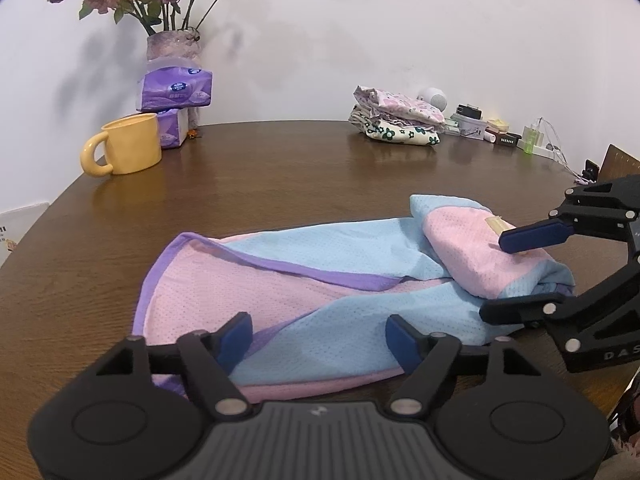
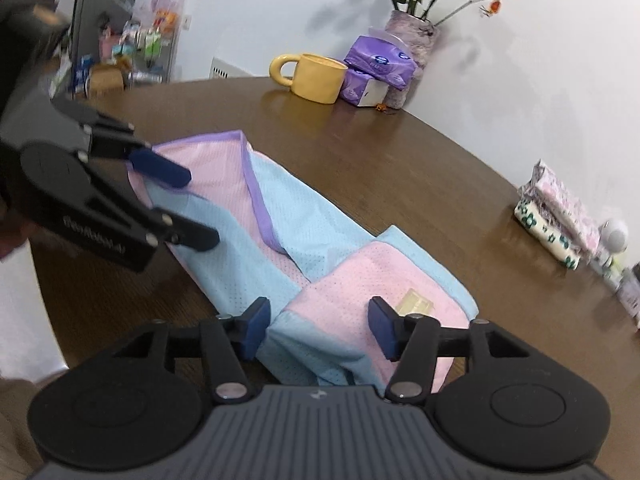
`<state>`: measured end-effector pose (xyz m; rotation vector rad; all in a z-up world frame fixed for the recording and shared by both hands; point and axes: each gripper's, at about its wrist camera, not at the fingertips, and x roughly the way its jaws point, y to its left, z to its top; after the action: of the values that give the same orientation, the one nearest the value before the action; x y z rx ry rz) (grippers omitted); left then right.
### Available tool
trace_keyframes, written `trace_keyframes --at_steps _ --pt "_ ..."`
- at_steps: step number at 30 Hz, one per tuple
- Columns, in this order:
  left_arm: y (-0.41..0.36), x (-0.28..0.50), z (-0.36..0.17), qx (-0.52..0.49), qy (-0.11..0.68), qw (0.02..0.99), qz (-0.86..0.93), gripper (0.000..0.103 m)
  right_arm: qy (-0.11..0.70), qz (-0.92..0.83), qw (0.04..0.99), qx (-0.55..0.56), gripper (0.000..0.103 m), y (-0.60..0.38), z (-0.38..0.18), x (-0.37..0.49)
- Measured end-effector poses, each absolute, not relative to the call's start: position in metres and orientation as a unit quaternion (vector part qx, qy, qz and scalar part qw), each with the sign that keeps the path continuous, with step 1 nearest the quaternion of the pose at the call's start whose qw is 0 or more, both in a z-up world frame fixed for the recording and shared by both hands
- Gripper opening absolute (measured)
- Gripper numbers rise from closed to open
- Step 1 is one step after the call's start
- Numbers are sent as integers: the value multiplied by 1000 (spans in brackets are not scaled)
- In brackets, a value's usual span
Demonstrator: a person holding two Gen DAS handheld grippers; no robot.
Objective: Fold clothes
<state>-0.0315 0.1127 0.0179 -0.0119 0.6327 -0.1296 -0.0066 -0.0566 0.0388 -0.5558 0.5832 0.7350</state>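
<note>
Your left gripper [image 1: 320, 336] is spread wide over the near hem of the pink, blue and purple mesh garment [image 1: 304, 280], gripping nothing. The garment's long axis runs left to right across the lower frame (folded end at right), where your right gripper [image 2: 318, 328], also spread, straddles that fold.

A home, by the look of it: a round wooden tabletop [image 1: 280, 168] against a plain white wall carries a vase of dried roses [image 1: 172, 46], packs of tissues [image 1: 176, 90], a yellow mug [image 1: 128, 144], folded floral clothes [image 1: 396, 118] and small toiletry bottles [image 1: 530, 138]. A cluttered shelf [image 2: 136, 52] stands in the background.
</note>
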Motion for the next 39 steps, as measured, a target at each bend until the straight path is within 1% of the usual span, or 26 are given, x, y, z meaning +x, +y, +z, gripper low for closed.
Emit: trace_keyframes --at_steps 1,6,8,15,20,25,28,31,32,33,35,36,39 --pt "112 -31 18 -7 311 948 -64 78 279 351 856 -257 62 -59 40 -7" --pt "111 -30 17 -7 312 948 -63 81 279 355 866 -217 76 -73 50 -8" --pt "112 -29 18 -13 312 948 -64 83 284 356 869 -192 79 -82 54 -8" --pt "116 -31 22 -37 310 948 -60 84 305 342 884 -90 84 -117 59 0" --pt "119 -32 28 -36 301 952 -49 84 329 308 893 -19 84 -146 53 10" --pt "120 -27 24 -35 310 949 -42 84 353 292 888 47 84 -167 41 18" --pt "120 -27 21 -35 314 948 -46 84 366 284 882 86 83 -178 34 23" --pt "120 -26 19 -32 316 947 -45 84 374 279 877 116 79 -187 29 28" --pt "119 -26 19 -32 316 947 -45 84 379 278 874 126 76 -189 27 30" --pt "119 -26 19 -31 316 947 -44 84 383 276 871 136 71 -191 25 33" --pt "119 -26 19 -32 316 947 -44 84 393 277 861 166 66 -195 20 38" --pt "119 -26 19 -33 316 947 -44 84 397 277 856 182 61 -197 17 40" --pt "119 -27 19 -34 316 947 -44 84 402 277 843 223 55 -204 11 42"
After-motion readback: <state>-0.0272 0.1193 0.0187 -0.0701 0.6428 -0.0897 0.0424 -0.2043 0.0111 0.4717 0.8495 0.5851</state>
